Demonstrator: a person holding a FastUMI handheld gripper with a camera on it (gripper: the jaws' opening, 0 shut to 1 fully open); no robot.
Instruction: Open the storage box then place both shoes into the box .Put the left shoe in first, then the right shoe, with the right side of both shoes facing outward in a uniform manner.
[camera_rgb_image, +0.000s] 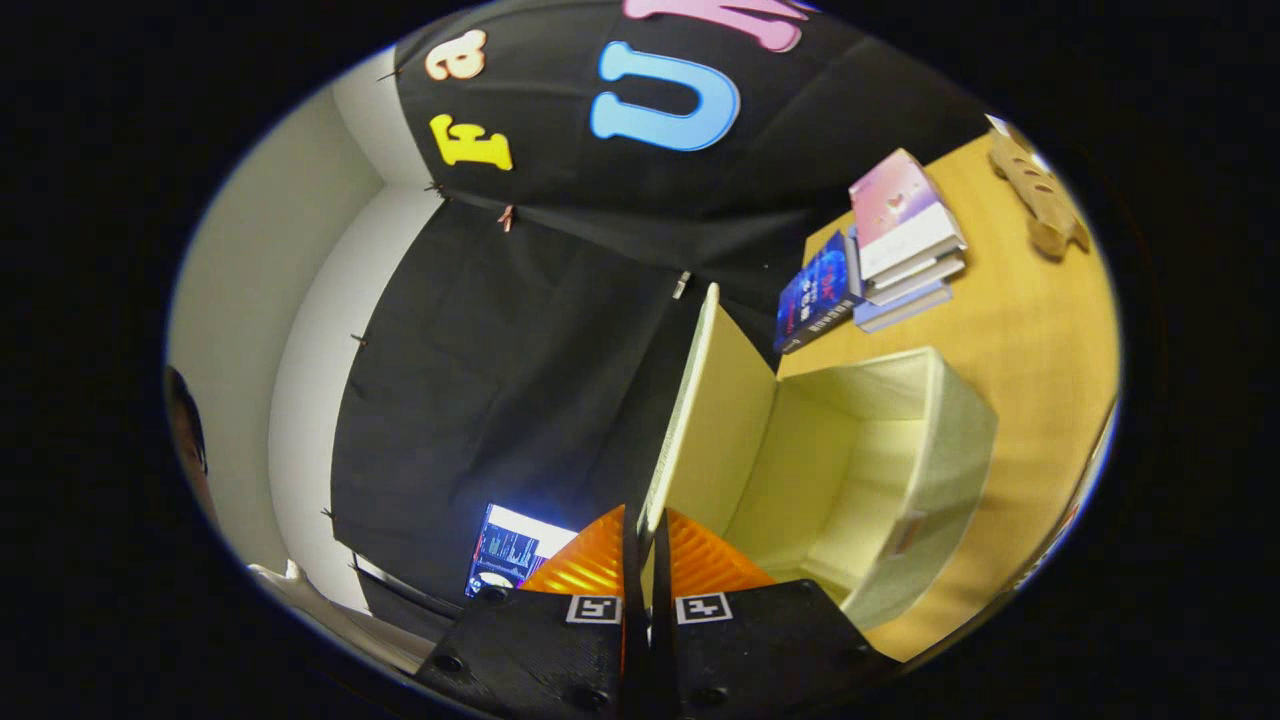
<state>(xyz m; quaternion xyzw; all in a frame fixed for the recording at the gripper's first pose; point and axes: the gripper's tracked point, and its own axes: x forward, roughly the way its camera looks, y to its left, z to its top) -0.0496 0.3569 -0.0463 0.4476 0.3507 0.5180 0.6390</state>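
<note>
Lid position governs the coming move. The pale cream fabric-covered storage box (880, 480) rests on the yellow wooden tabletop (1040, 330), just ahead of the fingers and to one side of them, with its open cavity visible and nothing seen inside. Its flat cream lid (705, 420) is raised on edge, and the long axis of the lid runs straight away from the fingers, from the free edge nearest them toward the far hinged side. The gripper (645, 545) is pressed together on that free edge: the lid panel is pinched between the two fingers, one on each face, with almost no gap left.

The view is strongly rolled, so the tabletop appears tilted; from this it is judged that the gripper is turned well over about its forward axis while the lid is held. The opening step is judged to be nearly complete, provided the lid is carried far enough back to stay open unaided.

A stack of hardback books (900, 240) and a brown flat wooden figure (1040, 195) are located beyond the box on the tabletop. A lit screen (510, 550) is seen below the black cloth wall. The shoes are not accounted for here.
</note>
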